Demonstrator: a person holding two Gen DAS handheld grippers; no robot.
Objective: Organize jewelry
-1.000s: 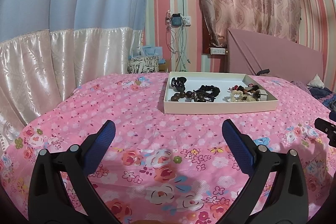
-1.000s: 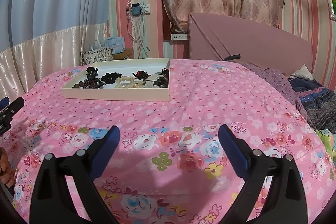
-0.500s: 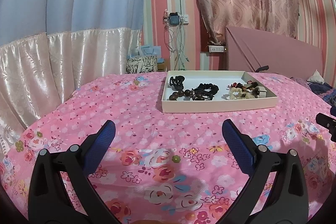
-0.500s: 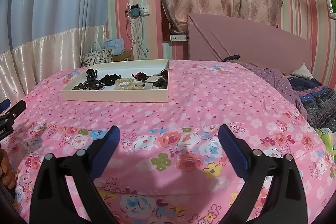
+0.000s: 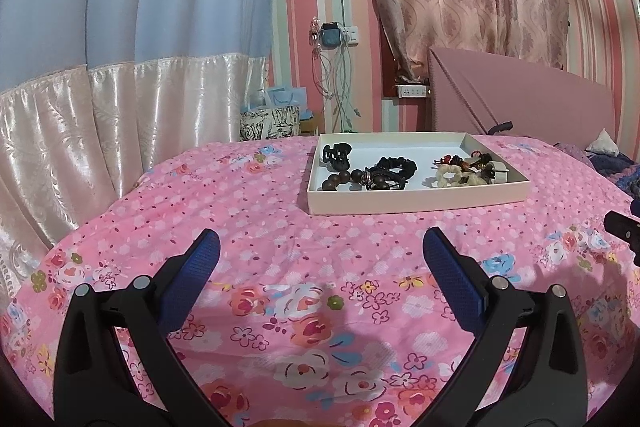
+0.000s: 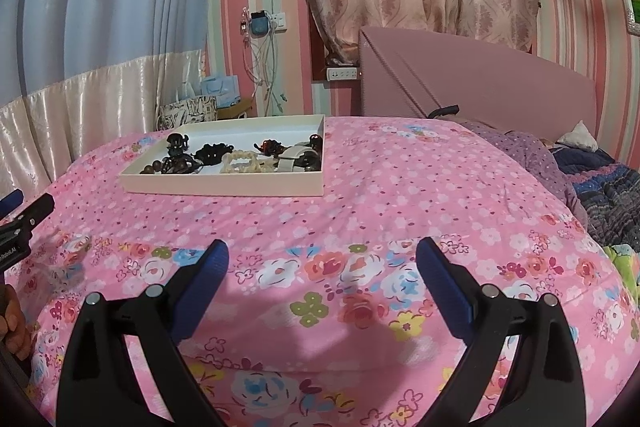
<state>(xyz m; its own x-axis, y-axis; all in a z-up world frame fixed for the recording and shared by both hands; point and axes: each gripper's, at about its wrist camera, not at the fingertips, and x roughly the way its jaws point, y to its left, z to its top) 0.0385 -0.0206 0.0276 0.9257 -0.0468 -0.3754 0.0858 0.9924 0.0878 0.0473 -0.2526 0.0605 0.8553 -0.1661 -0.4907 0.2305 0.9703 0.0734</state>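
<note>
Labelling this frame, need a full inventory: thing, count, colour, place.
tray: 1, cream, on bed, ahead of both tools
claw clip: 1, black, tray's far left
wooden bead bracelet: 1, dark brown, tray's near left
scrunchie: 1, black, tray middle
cream bead piece: 1, off-white, tray right
bedspread: 1, pink floral, under everything
headboard: 1, mauve, right rear
gift bags: count unclear, blue and patterned, beyond bed
left tool: open, empty
right tool: open, empty

Right gripper (image 6: 322, 259) spread wide, empty, over bedspread (image 6: 400, 187); tray (image 6: 224, 183) of jewelry (image 6: 240, 157) at 11 o'clock.
</note>
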